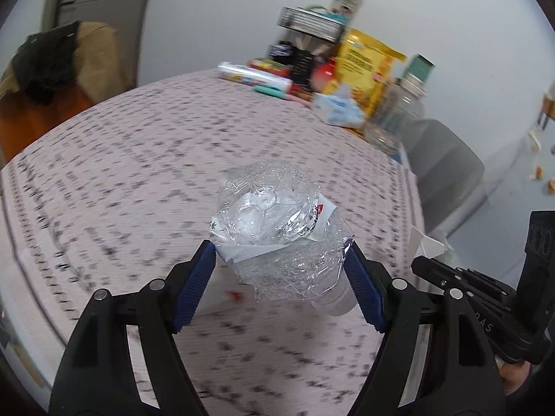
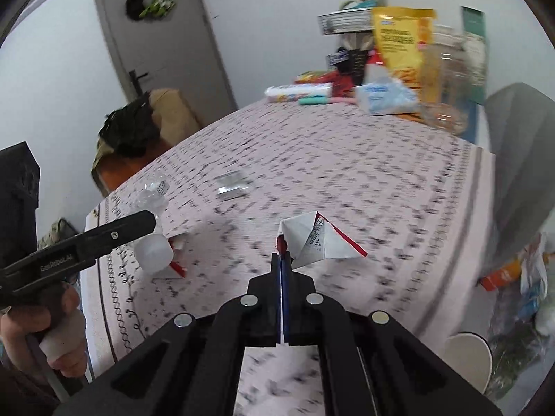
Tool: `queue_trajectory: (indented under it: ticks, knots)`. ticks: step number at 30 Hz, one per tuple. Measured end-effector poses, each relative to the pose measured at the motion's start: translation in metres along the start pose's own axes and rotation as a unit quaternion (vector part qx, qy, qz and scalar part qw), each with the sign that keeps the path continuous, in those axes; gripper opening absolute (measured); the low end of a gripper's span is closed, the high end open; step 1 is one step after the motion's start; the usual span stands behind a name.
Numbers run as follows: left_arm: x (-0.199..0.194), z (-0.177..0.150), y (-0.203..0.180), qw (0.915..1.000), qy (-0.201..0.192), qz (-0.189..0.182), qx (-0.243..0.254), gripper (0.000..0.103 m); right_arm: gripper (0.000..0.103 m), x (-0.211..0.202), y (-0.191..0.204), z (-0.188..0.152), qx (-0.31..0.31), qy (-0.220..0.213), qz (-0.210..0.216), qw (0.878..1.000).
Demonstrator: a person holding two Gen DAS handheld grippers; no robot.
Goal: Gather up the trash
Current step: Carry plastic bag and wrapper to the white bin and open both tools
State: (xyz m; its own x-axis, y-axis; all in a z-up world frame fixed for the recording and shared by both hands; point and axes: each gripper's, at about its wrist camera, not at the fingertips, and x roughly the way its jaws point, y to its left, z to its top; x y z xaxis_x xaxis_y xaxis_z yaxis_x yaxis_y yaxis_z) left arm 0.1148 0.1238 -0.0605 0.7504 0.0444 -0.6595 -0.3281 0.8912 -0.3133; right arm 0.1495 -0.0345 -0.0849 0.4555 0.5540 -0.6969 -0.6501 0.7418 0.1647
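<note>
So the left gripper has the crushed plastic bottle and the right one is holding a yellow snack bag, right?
Not quite. The right gripper is shut on a folded white paper carton, as the right wrist view shows; the yellow snack bag stands at the table's far end. The left gripper does hold the crushed plastic bottle.

Legible marks: two, both on gripper bodies.
"GenRobot.AI" in white on the black arm of the left gripper (image 2: 138, 223), right wrist view; "DAS" reads on the right gripper (image 1: 421, 263), left wrist view. Print on the crushed bottle (image 1: 277, 232) label, carton (image 2: 317, 241) and yellow bag (image 2: 400, 40): too blurred.
</note>
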Motion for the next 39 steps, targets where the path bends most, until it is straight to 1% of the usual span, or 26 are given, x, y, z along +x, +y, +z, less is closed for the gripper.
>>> queue_trajectory:
  ticks: [8,14,16,18,23,30,31,34,35,36,37,38,39]
  knots:
    - [0.027,-0.001,-0.08,0.997,0.022,-0.041,0.062,0.074,0.001,-0.044,-0.077,-0.02,0.06,-0.021,-0.046,0.997]
    - [0.047,-0.008,-0.139,0.9915,0.043,-0.072,0.1,0.074,0.002,-0.066,-0.137,-0.045,0.108,-0.021,-0.084,0.99]
    - [0.053,-0.012,-0.158,0.9891,0.05,-0.081,0.113,0.074,0.002,-0.07,-0.152,-0.055,0.122,-0.019,-0.093,0.988]
    - [0.058,-0.017,-0.175,0.9869,0.055,-0.088,0.124,0.074,0.002,-0.073,-0.168,-0.066,0.135,-0.015,-0.108,0.985]
    - [0.078,-0.029,-0.211,0.9811,0.076,-0.096,0.15,0.074,0.002,-0.069,-0.205,-0.094,0.168,0.002,-0.129,0.977]
    - [0.105,-0.043,-0.249,0.9731,0.105,-0.103,0.177,0.074,0.002,-0.053,-0.251,-0.129,0.214,0.024,-0.139,0.967]
    - [0.108,-0.045,-0.253,0.9721,0.109,-0.104,0.18,0.074,0.005,-0.052,-0.256,-0.132,0.218,0.025,-0.138,0.966]
    - [0.119,-0.051,-0.266,0.9685,0.121,-0.108,0.19,0.074,0.006,-0.047,-0.276,-0.145,0.24,0.03,-0.136,0.961]
    - [0.123,-0.054,-0.273,0.9666,0.126,-0.11,0.195,0.074,0.009,-0.046,-0.281,-0.149,0.246,0.032,-0.138,0.959]
    - [0.126,-0.056,-0.276,0.9655,0.129,-0.11,0.197,0.074,0.013,-0.047,-0.288,-0.155,0.256,0.032,-0.139,0.956]
    - [0.131,-0.06,-0.282,0.9635,0.135,-0.112,0.203,0.074,0.039,-0.048,-0.294,-0.161,0.264,0.028,-0.139,0.954]
    - [0.134,-0.063,-0.286,0.9621,0.138,-0.112,0.207,0.074,0.06,-0.052,-0.297,-0.166,0.27,0.02,-0.141,0.952]
    - [0.137,-0.066,-0.29,0.9607,0.142,-0.112,0.211,0.074,0.06,-0.056,-0.301,-0.172,0.273,0.012,-0.148,0.951]
